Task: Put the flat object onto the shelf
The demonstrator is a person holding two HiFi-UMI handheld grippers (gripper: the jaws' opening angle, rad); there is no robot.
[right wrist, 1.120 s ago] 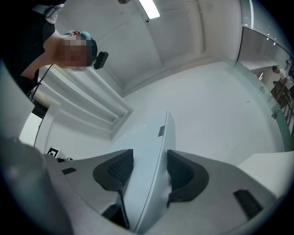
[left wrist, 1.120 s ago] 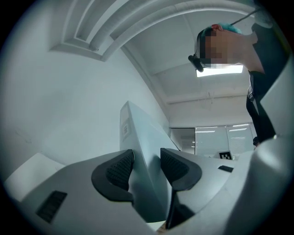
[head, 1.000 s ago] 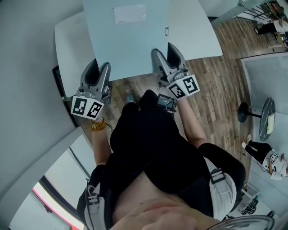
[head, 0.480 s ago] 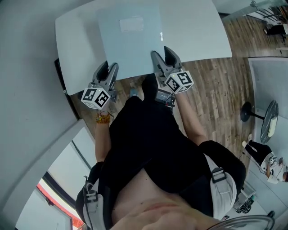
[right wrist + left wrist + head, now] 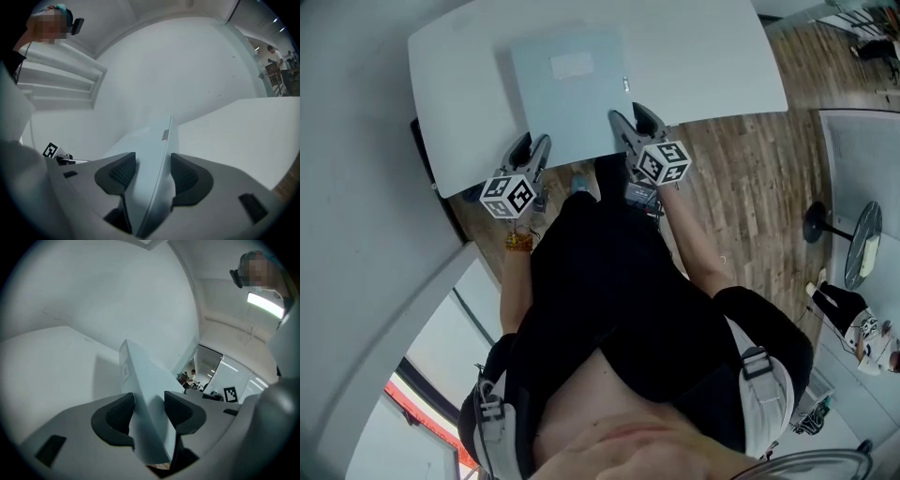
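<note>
At the near edge of the flat object (image 5: 567, 94), two tools:

- Left gripper (image 5: 528, 150): jaws closed on the panel's near left corner. In the left gripper view both dark ribbed pads (image 5: 119, 416) press its two faces, with the panel (image 5: 145, 394) standing edge-on between them. Marker cube (image 5: 508, 195) at the rear.
- Right gripper (image 5: 630, 127): jaws set wide and clamped on the near right corner. The right gripper view shows the panel (image 5: 152, 154) filling the gap, a pad (image 5: 123, 174) against each face. Marker cube (image 5: 664, 161) at the rear.

Flat object: pale blue-grey rectangular panel with a lighter label (image 5: 572, 64) on its upper face and a small marking (image 5: 625, 84) at its right edge. It lies over the white surface (image 5: 703, 66), and its near edge overhangs that surface's front edge. Whether it rests on the surface or is held just above cannot be told.

Surroundings: wooden floor (image 5: 741, 178) below and to the right; the person's black top (image 5: 609, 309); a beaded bracelet (image 5: 517, 242) on the left wrist.
</note>
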